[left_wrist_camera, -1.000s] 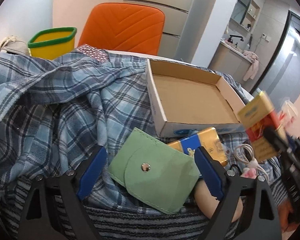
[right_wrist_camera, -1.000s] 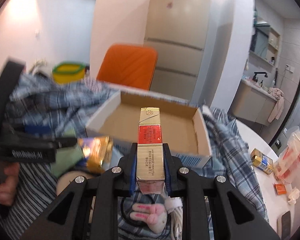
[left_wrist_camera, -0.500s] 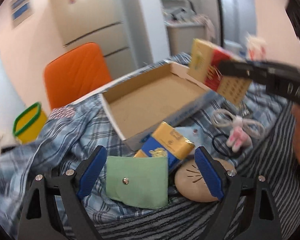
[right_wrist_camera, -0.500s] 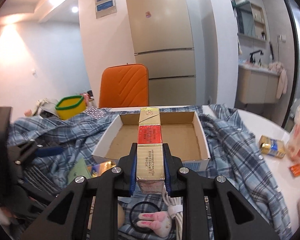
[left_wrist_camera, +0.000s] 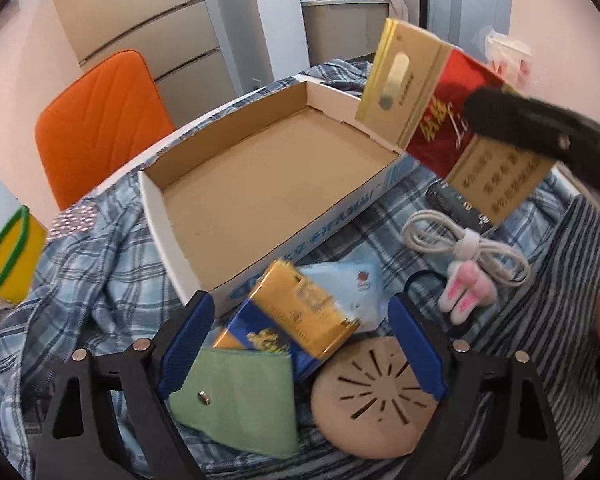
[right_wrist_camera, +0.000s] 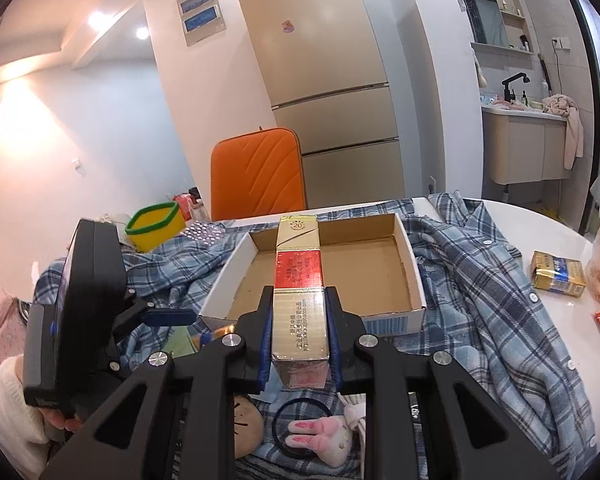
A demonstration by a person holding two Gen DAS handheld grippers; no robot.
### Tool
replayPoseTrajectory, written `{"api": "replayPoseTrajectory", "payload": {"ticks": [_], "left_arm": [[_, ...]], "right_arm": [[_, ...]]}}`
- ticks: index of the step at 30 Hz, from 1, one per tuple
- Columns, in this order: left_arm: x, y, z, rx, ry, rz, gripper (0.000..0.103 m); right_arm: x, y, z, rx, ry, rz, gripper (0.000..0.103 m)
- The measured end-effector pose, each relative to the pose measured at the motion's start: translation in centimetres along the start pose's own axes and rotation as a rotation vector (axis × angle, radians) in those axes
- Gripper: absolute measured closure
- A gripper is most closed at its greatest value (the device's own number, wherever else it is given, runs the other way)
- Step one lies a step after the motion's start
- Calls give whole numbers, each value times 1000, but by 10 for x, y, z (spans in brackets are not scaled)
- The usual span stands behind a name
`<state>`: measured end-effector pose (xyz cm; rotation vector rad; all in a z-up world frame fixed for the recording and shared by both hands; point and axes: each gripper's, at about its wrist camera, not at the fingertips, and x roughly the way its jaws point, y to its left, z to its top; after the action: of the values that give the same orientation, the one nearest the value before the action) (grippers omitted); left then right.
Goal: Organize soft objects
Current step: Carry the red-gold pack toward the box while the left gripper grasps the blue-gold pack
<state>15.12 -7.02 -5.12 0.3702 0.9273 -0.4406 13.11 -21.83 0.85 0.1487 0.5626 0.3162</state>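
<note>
Right gripper (right_wrist_camera: pixel 299 336): jaws clamped on a stiff, glossy gold-and-red carton (right_wrist_camera: pixel 299 280), held above the near wall of the shallow cardboard box (right_wrist_camera: pixel 414 280). Left gripper (left_wrist_camera: pixel 300 344): jaws wide, closing, pads not touching anything; between them lie a felt green pouch (left_wrist_camera: pixel 240 400), a foil gold-blue pack (left_wrist_camera: pixel 296 316) and a round tan cushion (left_wrist_camera: pixel 370 396). All rest on a rumpled plaid shirt (left_wrist_camera: pixel 96 280) over the counter. Box floor bare.

Red and gold pack (right_wrist_camera: pixel 299 300) sits clamped upright over the empty cardboard box (right_wrist_camera: pixel 414 280); green snap pouch (left_wrist_camera: pixel 240 396) and blue-gold pack (left_wrist_camera: pixel 296 320) lie on the plaid shirt (left_wrist_camera: pixel 100 280).
</note>
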Motion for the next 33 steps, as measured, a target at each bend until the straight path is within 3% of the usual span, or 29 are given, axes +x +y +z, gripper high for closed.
{"api": "replayPoseTrajectory", "payload": {"ticks": [2,6,17,20,26,33], "left_arm": [[3,2,2,-2,8,-1,24],[10,3,5,-6,50,-72,28],[19,-13,-4,201,95,-15,26],[21,-12,-4,191,93,-27,25],[9,1,-4,139,50,-50,46],[-31,3,-12,79,-76,-9,54]], "right_arm": [[0,0,0,5,3,15,79],[-2,0,1,5,-2,19,80],[-1,1,1,-3,3,24,79],[0,3,0,-5,10,34,80],[1,2,-1,-10,4,19,80],[-2,3,-1,-7,-8,14,80]]}}
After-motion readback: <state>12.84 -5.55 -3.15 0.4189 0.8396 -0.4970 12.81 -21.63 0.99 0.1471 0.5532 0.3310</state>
